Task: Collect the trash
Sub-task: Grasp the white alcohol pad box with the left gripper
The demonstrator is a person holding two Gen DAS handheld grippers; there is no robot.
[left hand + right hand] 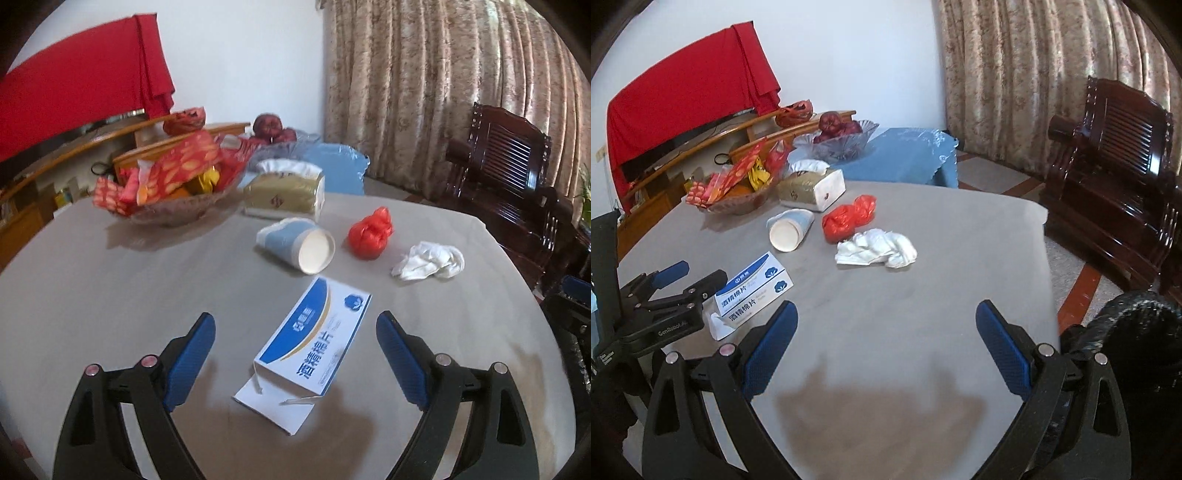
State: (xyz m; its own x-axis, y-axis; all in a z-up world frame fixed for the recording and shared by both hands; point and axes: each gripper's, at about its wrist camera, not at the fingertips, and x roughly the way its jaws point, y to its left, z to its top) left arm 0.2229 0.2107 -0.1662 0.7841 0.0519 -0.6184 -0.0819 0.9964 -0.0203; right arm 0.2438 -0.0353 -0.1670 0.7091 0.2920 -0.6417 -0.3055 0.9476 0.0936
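A white and blue box [314, 343] with an open end flap lies on the grey table [110, 295]. My left gripper [295, 316] stands open just over its near end, and the pads do not touch it. Beyond lie a tipped paper cup [295, 245], a knotted red plastic bag [371, 234] and a crumpled white tissue [430, 260]. My right gripper [886, 305] is open over bare table, nothing between its fingers. In its view the left gripper [700, 271] is at the box [753, 291], left of the cup [788, 230], red bag [849, 218] and tissue [877, 249].
A glass bowl of red snack packets [166, 181] and a gold tissue box [284, 192] stand at the table's far side. A black bag [1137, 332] hangs off the right edge. A dark wooden chair [1108, 166] and a blue-covered side table [905, 155] stand beyond.
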